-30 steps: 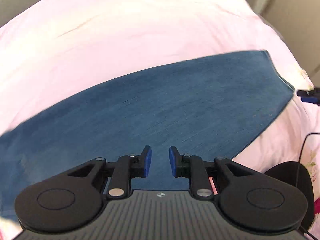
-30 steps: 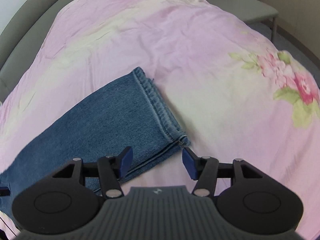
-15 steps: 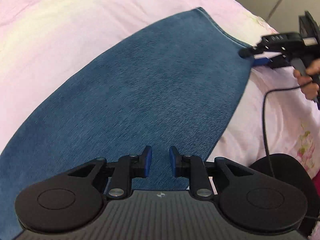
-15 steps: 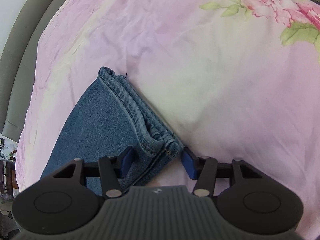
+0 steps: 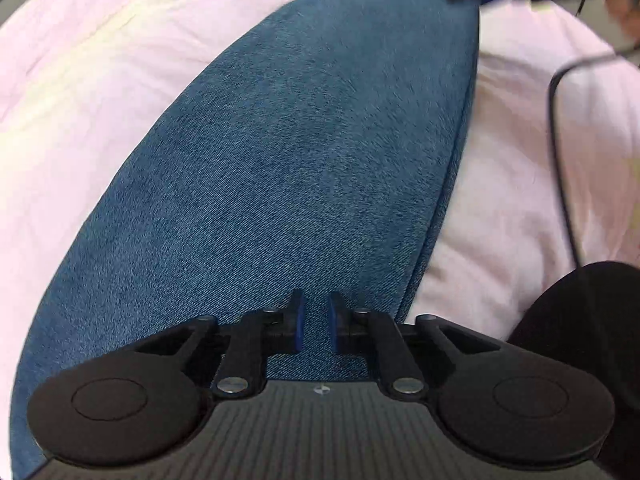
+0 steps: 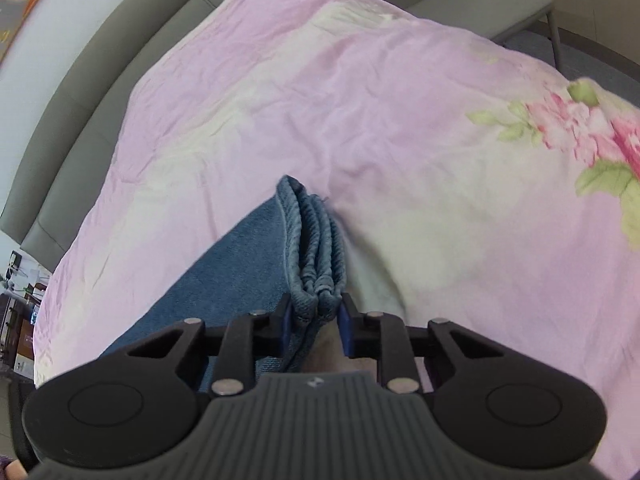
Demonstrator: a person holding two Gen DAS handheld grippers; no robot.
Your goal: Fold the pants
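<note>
**Hem grasp before the fold**

The bed (image 6: 400, 128) carries the pants (image 5: 280, 160), which lie flat across its pink cover, the leg running from my left gripper (image 5: 313, 326) to the hem (image 6: 316, 248). No containers are in view. My right gripper (image 6: 313, 320) has its fingers clamped on the stacked hem layers. The left fingers stand slightly apart, gripping nothing, above the denim. My judgement: keep all hem layers pinched together and lift evenly, so none slips during the fold.
</note>
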